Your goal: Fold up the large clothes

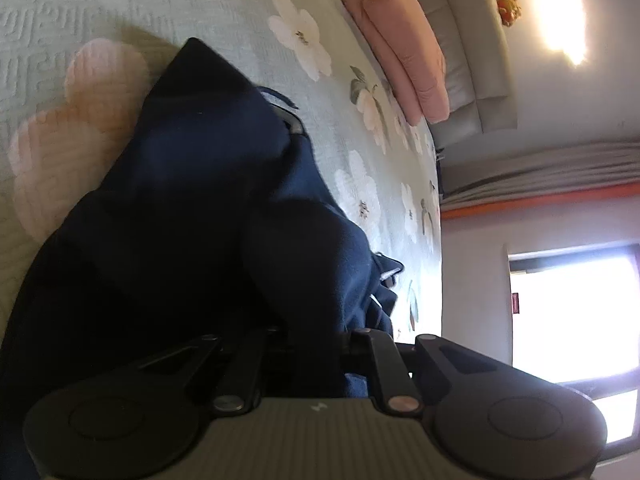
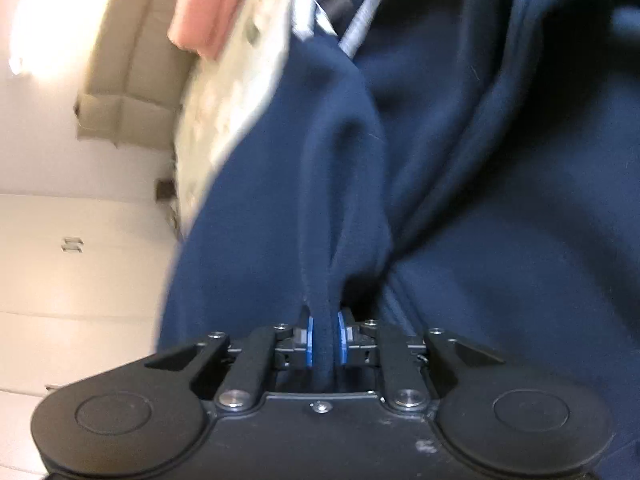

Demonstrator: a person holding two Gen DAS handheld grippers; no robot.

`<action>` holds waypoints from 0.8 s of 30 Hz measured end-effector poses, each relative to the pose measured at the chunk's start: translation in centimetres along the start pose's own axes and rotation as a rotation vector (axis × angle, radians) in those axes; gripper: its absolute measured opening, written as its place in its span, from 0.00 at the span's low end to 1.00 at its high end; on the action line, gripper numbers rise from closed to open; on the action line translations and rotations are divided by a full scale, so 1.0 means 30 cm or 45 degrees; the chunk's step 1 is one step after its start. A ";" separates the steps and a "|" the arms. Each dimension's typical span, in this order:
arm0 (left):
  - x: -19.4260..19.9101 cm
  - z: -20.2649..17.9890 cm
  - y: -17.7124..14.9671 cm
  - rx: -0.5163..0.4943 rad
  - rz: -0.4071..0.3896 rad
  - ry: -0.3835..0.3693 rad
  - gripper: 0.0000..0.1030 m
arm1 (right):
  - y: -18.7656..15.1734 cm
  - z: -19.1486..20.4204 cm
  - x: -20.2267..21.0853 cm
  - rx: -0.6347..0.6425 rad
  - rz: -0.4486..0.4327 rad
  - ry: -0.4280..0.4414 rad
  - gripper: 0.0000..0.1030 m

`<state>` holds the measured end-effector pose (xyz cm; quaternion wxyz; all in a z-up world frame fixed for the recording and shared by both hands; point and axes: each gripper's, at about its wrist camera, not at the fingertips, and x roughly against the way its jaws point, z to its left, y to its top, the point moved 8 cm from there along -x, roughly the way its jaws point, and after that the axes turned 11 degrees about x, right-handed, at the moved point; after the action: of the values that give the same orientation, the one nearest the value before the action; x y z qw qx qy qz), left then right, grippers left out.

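Observation:
A large navy blue garment (image 1: pixel 208 200) lies bunched on a pale green bedspread with white flowers (image 1: pixel 224 12). It fills the left wrist view and drapes over my left gripper (image 1: pixel 308 340), whose fingertips are buried in the cloth and seem clamped on it. In the right wrist view my right gripper (image 2: pixel 326 336) is shut on a rolled edge of the same navy garment (image 2: pixel 480 160), pinched between the blue pads (image 2: pixel 311 334). A grey zipper strip (image 2: pixel 362 16) shows near the top.
A folded pink blanket (image 1: pixel 400 40) lies at the far edge of the bed against a grey padded headboard (image 1: pixel 476 40). A bright window (image 1: pixel 572 312) and grey curtains (image 1: pixel 540 168) are beyond the bed. White cabinet doors (image 2: pixel 72 260) show in the right wrist view.

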<state>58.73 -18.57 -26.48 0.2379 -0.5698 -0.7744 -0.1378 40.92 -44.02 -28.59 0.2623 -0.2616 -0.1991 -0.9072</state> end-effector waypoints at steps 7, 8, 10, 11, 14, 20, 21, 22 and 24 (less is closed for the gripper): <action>-0.024 -0.074 -0.133 -0.133 0.053 0.032 0.42 | 0.166 0.265 0.327 0.517 -0.146 -0.211 0.16; -0.060 -0.048 -0.181 -0.175 0.089 0.120 0.49 | 0.169 0.252 0.337 0.565 -0.110 -0.301 0.17; -0.109 0.042 -0.255 -0.249 0.129 0.367 0.56 | 0.156 0.143 0.325 0.578 0.004 -0.559 0.52; -0.112 0.090 -0.275 -0.277 0.129 0.476 0.55 | 0.143 0.064 0.322 0.560 0.074 -0.694 0.64; -0.023 0.142 -0.264 -0.250 0.065 0.531 0.55 | 0.113 -0.103 0.372 0.429 0.135 -0.881 0.55; -0.002 -0.148 -0.182 -0.501 -0.008 0.277 0.57 | 0.101 0.152 0.321 0.687 -0.055 -0.565 0.43; -0.040 -0.183 -0.190 -0.527 0.028 0.231 0.57 | 0.097 0.203 0.282 0.728 -0.046 -0.523 0.39; -0.092 -0.199 -0.206 -0.540 0.084 0.202 0.55 | 0.095 0.230 0.230 0.768 -0.029 -0.499 0.31; -0.182 -0.161 -0.240 -0.550 0.164 0.264 0.37 | 0.062 0.240 0.138 0.850 0.036 -0.535 0.23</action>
<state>54.21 -27.63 -24.83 0.1971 -0.6386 -0.6604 -0.3424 41.65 -43.42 -20.12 0.2989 -0.3445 -0.5288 -0.7157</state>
